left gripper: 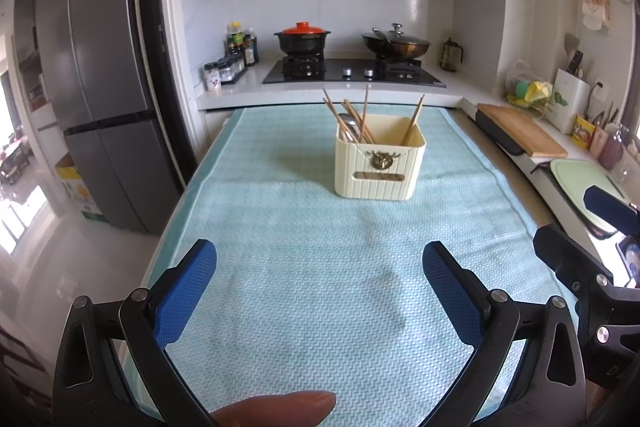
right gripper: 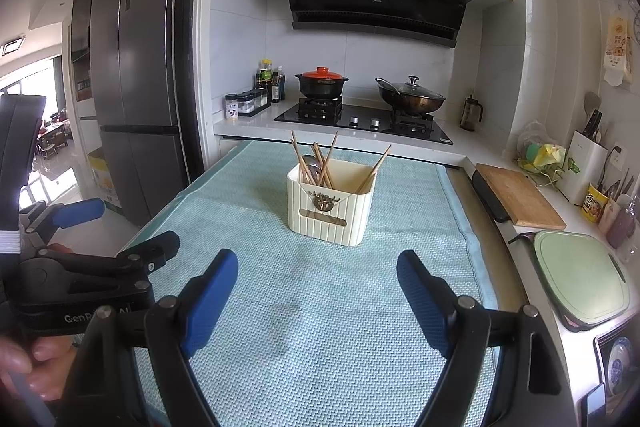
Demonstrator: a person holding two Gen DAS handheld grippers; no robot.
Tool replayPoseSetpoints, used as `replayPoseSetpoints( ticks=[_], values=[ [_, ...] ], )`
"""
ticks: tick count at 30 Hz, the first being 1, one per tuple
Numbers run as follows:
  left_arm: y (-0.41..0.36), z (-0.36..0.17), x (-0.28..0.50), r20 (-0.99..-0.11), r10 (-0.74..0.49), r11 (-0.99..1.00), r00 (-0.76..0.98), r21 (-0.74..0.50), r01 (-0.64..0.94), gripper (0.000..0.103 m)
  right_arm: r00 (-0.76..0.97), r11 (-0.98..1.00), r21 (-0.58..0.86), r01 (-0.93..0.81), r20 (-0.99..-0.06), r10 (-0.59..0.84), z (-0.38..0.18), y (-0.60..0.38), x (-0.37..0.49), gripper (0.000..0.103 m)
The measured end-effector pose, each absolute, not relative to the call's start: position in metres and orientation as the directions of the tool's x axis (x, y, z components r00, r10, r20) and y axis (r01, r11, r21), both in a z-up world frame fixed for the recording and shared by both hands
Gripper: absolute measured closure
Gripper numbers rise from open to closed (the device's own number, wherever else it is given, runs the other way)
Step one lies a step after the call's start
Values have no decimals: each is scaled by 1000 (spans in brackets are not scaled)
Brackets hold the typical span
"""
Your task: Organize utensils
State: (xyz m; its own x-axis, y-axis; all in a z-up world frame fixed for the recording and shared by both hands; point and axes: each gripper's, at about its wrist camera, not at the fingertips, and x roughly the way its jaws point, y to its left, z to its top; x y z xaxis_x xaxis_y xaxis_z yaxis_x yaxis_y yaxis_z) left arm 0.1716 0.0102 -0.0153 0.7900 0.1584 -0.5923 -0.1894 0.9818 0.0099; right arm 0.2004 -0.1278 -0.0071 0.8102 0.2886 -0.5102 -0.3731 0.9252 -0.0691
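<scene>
A cream ribbed utensil holder stands upright on the light blue mat, well ahead of both grippers. Several wooden chopsticks and a metal spoon lean inside it. My left gripper hovers over the near part of the mat, open, with nothing between its blue pads. My right gripper is likewise open and empty. Each gripper shows at the other view's edge: the right gripper's blue fingers, the left gripper's blue fingers.
Behind the mat runs a counter with a gas hob, a red-lidded pot, a wok and condiment bottles. To the right lie a wooden cutting board and a green board. A fridge stands at left.
</scene>
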Motion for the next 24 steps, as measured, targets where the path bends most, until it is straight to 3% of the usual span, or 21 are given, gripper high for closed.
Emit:
replayPoseSetpoints(
  ticks=[24],
  values=[
    [7, -19, 173, -598, 153, 983, 787, 7, -185, 0, 809, 926, -62, -373, -511, 292, -9, -129, 202, 19]
  ],
)
